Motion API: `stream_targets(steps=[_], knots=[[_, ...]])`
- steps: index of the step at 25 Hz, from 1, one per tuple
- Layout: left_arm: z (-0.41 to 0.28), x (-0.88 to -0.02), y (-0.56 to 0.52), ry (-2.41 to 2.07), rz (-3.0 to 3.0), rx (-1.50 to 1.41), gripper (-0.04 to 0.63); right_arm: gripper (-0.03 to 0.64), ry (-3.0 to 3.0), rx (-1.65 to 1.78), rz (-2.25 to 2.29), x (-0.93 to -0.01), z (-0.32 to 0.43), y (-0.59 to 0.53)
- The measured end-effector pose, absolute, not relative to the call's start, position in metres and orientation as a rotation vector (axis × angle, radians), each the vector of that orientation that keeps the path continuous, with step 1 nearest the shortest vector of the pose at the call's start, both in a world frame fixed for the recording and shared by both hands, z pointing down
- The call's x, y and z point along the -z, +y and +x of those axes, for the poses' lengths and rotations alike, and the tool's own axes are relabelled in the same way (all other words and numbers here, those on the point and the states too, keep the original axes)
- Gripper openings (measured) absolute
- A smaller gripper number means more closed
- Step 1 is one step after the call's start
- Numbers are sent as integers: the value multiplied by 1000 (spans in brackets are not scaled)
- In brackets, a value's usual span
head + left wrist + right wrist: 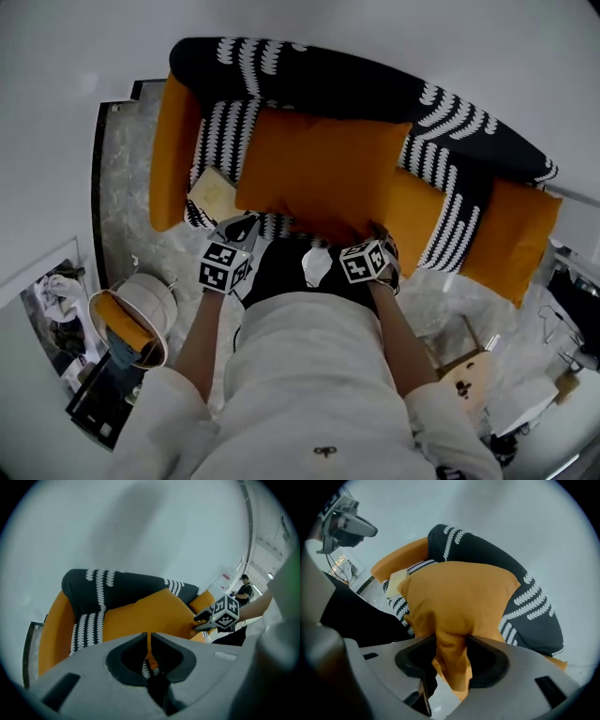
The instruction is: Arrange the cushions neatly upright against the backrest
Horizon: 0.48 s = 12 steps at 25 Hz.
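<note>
The left claw (244, 225), fully closed, pinches the orange cushion (323, 173) by its thin corner. The right claw (380, 231), half-spread, clamps a thick fold, likely to stand it against the backrest (309, 80).

Right gripper (451, 644): your jaws are clamped on a bunched lower corner of the orange cushion (459, 597), with fabric filling the gap and touching both jaws. Behind the cushion is the black backrest (487, 555) with a white pattern. Left of the cushion is the orange armrest (401, 555). A pale flat item (397, 581) sits against the cushion's left edge.
</note>
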<state>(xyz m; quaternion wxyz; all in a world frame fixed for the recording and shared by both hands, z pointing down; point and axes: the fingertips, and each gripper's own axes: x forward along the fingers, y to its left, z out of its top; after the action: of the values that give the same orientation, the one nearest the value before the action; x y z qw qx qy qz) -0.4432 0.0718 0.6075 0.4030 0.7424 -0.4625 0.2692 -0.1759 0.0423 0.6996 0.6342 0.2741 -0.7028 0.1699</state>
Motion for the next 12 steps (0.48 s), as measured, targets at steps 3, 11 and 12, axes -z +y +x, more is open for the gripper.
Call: stream_targets(steps=[3, 11, 12], knots=[[-442, -641, 70, -1045, 1889, -729, 67, 152, -1529, -403, 659, -710, -172, 37], [-440, -746, 90, -826, 1897, -984, 187, 40, -1511, -534, 792, -703, -175, 26], [-440, -760, 93, -811, 1901, -1034, 208, 37, -1524, -561, 812, -698, -177, 25]])
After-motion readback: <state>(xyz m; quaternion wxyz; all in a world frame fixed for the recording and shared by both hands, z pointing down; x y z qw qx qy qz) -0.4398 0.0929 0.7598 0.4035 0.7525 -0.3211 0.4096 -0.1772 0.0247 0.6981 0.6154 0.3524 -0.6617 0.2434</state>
